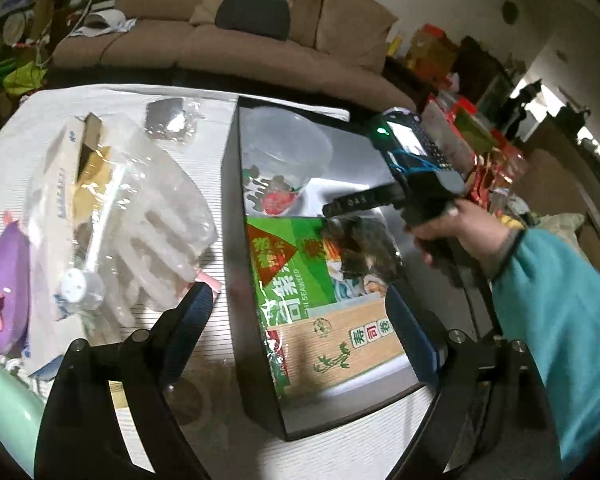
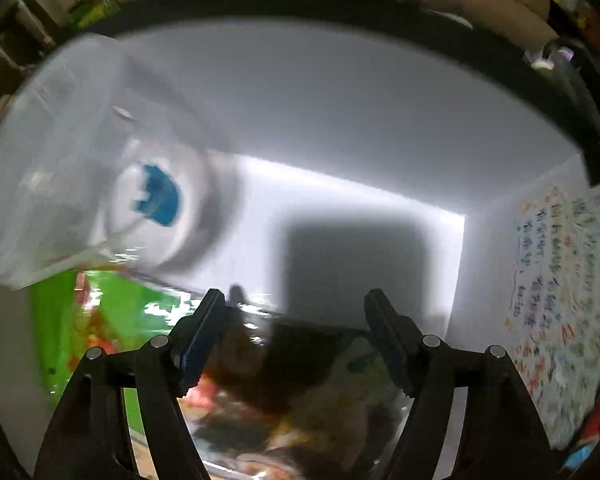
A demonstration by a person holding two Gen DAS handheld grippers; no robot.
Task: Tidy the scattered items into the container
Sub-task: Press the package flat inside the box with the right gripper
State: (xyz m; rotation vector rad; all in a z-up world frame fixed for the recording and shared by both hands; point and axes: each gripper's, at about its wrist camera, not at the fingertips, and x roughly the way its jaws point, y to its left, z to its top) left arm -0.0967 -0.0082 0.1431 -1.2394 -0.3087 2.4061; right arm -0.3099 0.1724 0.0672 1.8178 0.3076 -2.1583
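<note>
Your left wrist view looks obliquely across the table (image 1: 204,360) at the container (image 1: 256,360); your right looks straight down, close inside that container (image 2: 340,100).

Dark open container (image 1: 230,184) on the desk holds a green seaweed packet (image 1: 300,276) lying flat and a clear plastic cup (image 1: 288,148) on its side; bagged clear items (image 1: 140,216) lie beside it.

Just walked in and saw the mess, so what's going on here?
A person is tidying table clutter into a black box. The right tongs hang open inside it, above the green seaweed packet and beside a clear plastic cup. The left tongs are open and empty. A clear plastic bag lies outside on the table.
</note>
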